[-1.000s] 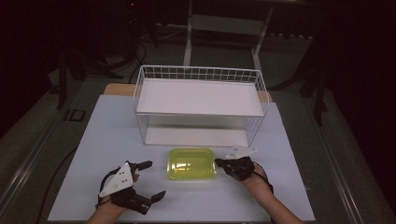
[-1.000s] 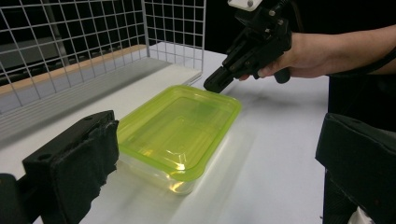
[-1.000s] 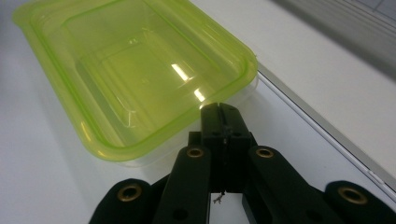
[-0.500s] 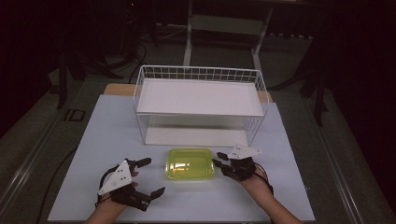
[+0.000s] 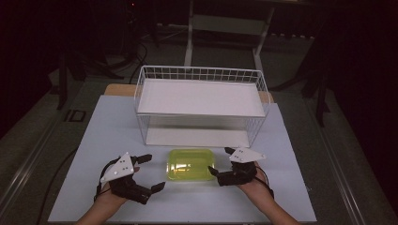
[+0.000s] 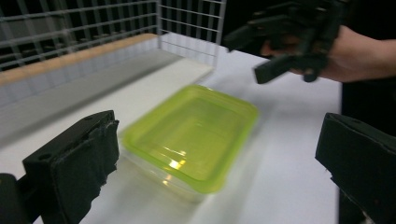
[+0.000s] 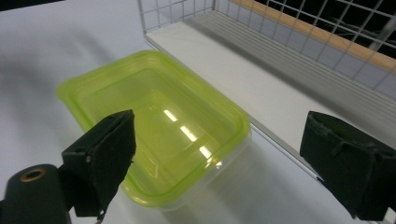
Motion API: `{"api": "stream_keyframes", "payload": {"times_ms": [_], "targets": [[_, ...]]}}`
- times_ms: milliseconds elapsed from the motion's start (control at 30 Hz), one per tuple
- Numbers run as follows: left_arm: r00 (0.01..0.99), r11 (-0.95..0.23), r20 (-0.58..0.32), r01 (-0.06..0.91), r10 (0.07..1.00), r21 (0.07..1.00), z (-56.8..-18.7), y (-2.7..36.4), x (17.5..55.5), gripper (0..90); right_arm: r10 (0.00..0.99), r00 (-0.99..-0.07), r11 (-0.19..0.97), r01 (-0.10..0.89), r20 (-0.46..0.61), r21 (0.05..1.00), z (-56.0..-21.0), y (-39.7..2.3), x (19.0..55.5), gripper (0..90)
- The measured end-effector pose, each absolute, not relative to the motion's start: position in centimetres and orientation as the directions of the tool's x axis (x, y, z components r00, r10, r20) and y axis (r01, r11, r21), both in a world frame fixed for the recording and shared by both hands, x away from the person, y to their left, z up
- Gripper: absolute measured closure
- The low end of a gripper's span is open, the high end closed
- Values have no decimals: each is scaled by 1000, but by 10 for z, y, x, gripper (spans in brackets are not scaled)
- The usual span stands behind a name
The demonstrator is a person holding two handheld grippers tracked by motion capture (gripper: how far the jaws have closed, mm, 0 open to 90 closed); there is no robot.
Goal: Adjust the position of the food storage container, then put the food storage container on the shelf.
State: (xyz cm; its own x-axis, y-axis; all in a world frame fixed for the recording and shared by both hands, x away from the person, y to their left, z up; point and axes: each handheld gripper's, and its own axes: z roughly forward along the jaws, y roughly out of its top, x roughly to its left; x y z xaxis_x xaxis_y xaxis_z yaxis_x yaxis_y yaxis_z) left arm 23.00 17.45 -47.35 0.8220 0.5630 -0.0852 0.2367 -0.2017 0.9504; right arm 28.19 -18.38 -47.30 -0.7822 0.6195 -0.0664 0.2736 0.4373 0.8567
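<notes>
Green box, right tongs just opened, seemingly apart

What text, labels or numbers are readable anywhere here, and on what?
None readable.
Yellow-green lidded container: no label or print in the high view or either gripper view.
White wire rack: bare shelf, no markings.
Grey plates on the left gripper and right gripper: small dark dots, no characters.
Dark framed patch on the floor left of the table: too small and dim to tell whether it carries text.
</notes>
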Motion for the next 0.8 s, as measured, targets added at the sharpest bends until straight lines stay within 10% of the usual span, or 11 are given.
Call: {"api": "stream_keyframes", "payload": {"times_ms": [800], "targets": [[730, -259, -214, 477, 649, 840, -481, 141, 285, 12, 684, -729, 402, 416, 35, 816, -485, -171, 299, 148]]}}
